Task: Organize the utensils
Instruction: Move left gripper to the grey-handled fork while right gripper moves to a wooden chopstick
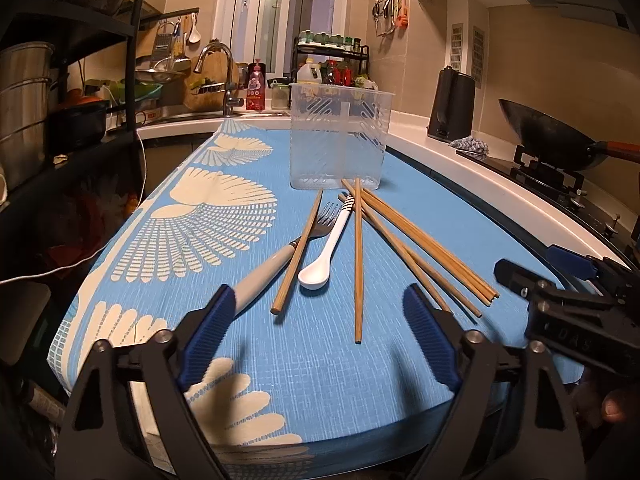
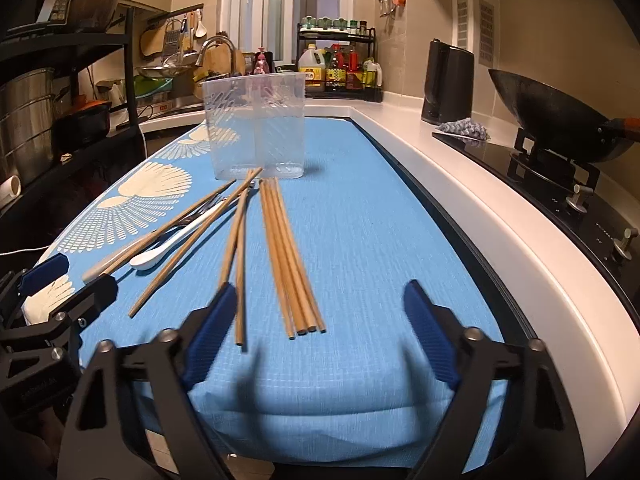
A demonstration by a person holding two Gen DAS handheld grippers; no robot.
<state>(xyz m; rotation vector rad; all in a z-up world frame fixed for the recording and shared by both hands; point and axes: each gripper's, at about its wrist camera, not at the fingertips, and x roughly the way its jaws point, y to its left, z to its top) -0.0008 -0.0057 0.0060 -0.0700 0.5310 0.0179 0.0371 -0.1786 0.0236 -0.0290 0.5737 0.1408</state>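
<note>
The worktop [image 2: 380, 220] is covered by a blue cloth [image 1: 180, 216] printed with cream fan shapes. A white counter [image 2: 460, 184] runs along its right edge, and on it a black wok [image 2: 560, 120] sits on a stove, with a dark kettle [image 2: 446, 84] farther back. A rack of bottles [image 2: 340, 68] is seen against the rear wall; their labels are too small to be read. A sink tap [image 1: 216, 60] and a pink bottle [image 1: 256, 88] stand at the rear left.

A clear plastic holder [image 1: 340, 136], divided into 2 compartments, stands upright on the cloth behind the utensils, with nothing seen inside it.

The chopsticks [image 2: 288, 256] are scattered in front of the holder: 1 bundle lies side by side, and several loose ones are crossed over the rest. 1 loose chopstick lies across the fork [image 1: 280, 248], whose cream handle points toward the near edge. A white spoon [image 1: 324, 256] lies between 2 chopsticks, bowl nearest, its striped handle end toward the holder.

The left hand-held gripper [image 1: 316, 336] is held spread wide over the near cloth, grasping nothing. The right hand-held gripper [image 2: 316, 332] is likewise spread, empty, with the near ends of the bundled chopsticks lying between its blue pads [image 2: 430, 336]. Faint embossed lettering is seen on the gripper bodies but cannot be read.
</note>
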